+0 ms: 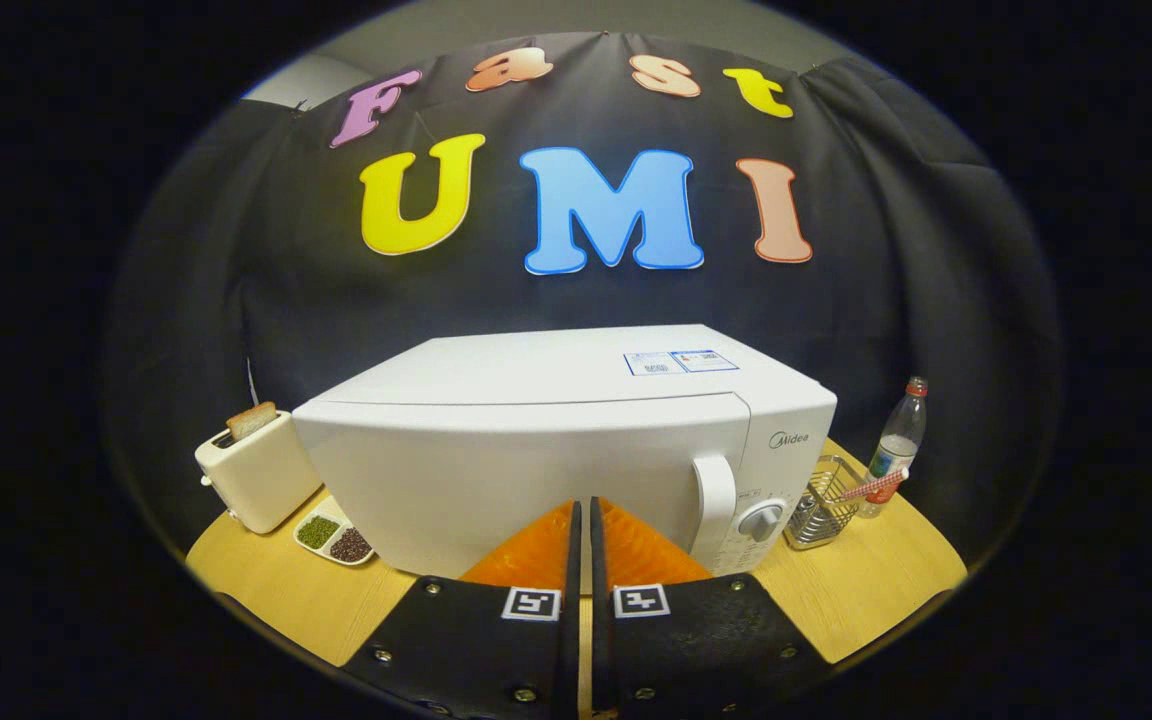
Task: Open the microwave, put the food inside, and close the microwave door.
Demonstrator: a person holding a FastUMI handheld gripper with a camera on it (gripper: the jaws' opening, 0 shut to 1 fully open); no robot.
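The gripper (pixel 582 520) has its fingers pressed nearly together with nothing between them. At twelve o'clock, just ahead of the tips, stands the white microwave (pixel 536 460), door closed, its handle (pixel 714 500) at one o'clock. A toaster (pixel 256 470) holding bread sits at ten o'clock; a wire basket (pixel 824 505) and bottle (pixel 898 440) sit at two o'clock on the wooden table (pixel 866 590).

The claw (pixel 583 520) shows two ribbed, wedge-shaped fingers (pixel 534 552) set side by side with only a thin slit between them. Each sits on a broad black plate (pixel 476 640) studded with small metal screws (pixel 525 693) and carries a square black-and-white marker tag (pixel 531 604) at its near end.
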